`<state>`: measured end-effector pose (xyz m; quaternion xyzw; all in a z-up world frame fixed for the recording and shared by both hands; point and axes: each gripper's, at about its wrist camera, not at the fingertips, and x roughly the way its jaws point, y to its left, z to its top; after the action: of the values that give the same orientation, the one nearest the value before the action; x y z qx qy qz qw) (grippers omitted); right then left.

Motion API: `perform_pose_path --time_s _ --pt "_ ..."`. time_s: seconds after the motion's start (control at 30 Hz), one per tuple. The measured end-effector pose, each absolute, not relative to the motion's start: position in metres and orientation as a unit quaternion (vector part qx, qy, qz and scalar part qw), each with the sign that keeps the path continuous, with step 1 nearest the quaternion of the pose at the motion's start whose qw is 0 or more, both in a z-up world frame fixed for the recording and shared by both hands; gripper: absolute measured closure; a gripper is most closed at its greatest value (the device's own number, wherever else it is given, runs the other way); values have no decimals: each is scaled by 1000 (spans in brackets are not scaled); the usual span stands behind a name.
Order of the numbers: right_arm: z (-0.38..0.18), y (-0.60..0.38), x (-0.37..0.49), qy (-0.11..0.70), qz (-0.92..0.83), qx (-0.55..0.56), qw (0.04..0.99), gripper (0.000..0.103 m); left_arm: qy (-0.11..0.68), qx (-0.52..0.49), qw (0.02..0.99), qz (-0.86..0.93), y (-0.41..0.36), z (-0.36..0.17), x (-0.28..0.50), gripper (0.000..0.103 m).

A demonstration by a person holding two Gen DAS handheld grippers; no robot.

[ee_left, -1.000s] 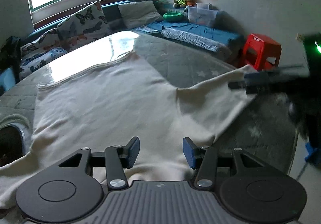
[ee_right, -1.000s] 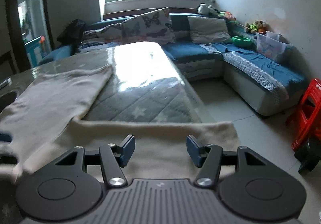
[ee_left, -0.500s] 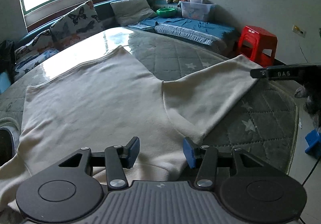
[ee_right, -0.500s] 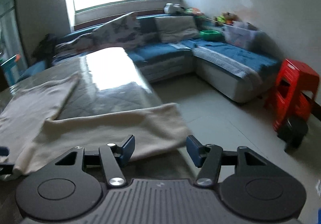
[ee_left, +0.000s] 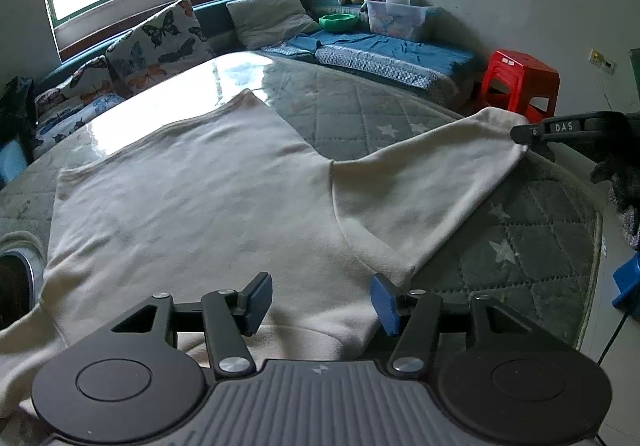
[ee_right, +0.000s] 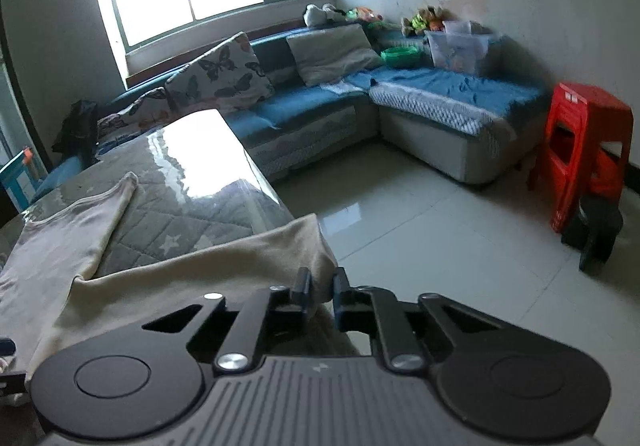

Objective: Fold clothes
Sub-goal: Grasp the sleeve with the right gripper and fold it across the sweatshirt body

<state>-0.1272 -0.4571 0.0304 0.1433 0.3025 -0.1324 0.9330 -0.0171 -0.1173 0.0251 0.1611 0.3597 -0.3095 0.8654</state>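
Sleeve end just pinched in right tool at tabletop edge; left tool spread over shirt. Next, probably: sleeve folded inward.

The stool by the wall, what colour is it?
The stool is bright red, clearest in the right wrist view.

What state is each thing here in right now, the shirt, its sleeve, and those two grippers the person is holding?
Cream shirt: spread flat on the quilted table cover, not yet folded.
Sleeve: stretched out sideways, its end pinched and slightly lifted.
Right gripper: has just closed, now shut on the sleeve end.
Left gripper: open, jaws just widened, over the shirt near its collar, gripping nothing.
Red stool: upright on the floor.
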Motion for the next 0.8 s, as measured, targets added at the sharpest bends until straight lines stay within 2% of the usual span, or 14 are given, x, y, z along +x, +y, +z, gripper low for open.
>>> perform_pose_path --time_s 0.3,0.5,0.8 --pt "80 -453 -122 247 -118 97 957 95 354 173 863 -317 -124 22 -19 45" --pt "92 -445 -111 250 -100 89 959 95 347 183 862 -321 -131 20 -22 45" --pt "161 -392 -98 220 2 58 974 95 342 135 883 -292 -88 39 -15 41"
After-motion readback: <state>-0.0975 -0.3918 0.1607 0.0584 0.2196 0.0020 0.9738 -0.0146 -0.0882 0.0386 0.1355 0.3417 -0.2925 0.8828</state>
